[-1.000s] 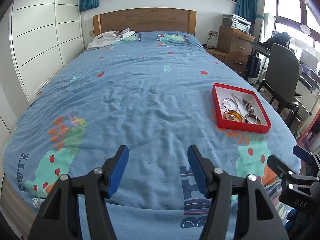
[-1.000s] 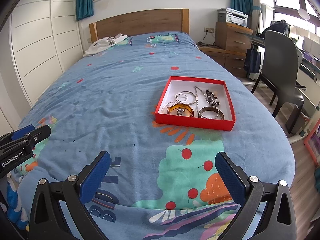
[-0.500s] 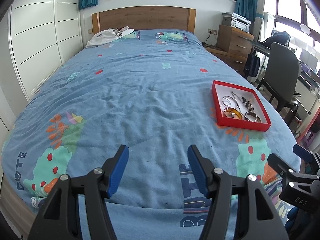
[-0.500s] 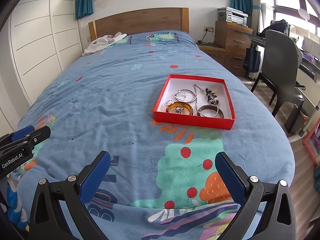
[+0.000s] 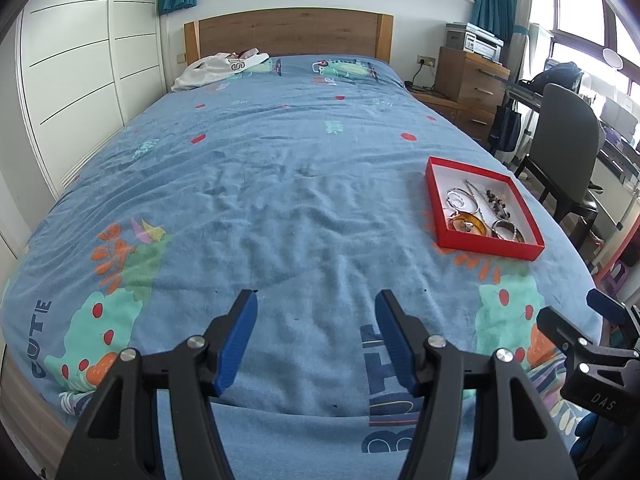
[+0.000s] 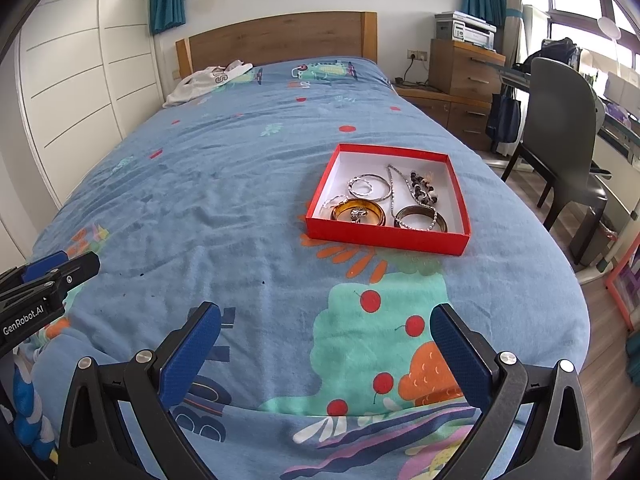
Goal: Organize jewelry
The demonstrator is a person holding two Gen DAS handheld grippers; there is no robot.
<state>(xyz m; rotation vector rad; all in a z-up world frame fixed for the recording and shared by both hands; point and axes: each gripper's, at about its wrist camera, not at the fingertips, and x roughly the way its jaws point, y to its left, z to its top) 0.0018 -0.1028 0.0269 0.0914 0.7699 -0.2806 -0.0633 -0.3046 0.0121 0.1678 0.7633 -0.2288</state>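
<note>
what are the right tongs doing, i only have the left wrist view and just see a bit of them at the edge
observer: the right tongs are wide open with nothing between them
operator: is the tray lined up with them
observer: the red tray lies ahead on the bed, slightly right of their midline, well apart from them
operator: what sits nearest them in it
observer: the amber bangle, by the near wall, left side

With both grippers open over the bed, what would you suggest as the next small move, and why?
Probably ease the right gripper forward toward the red box. Its fingers are spread with nothing between them, the jewelry lies tangled in the box ahead of it, and the left gripper sits farther off.
</note>
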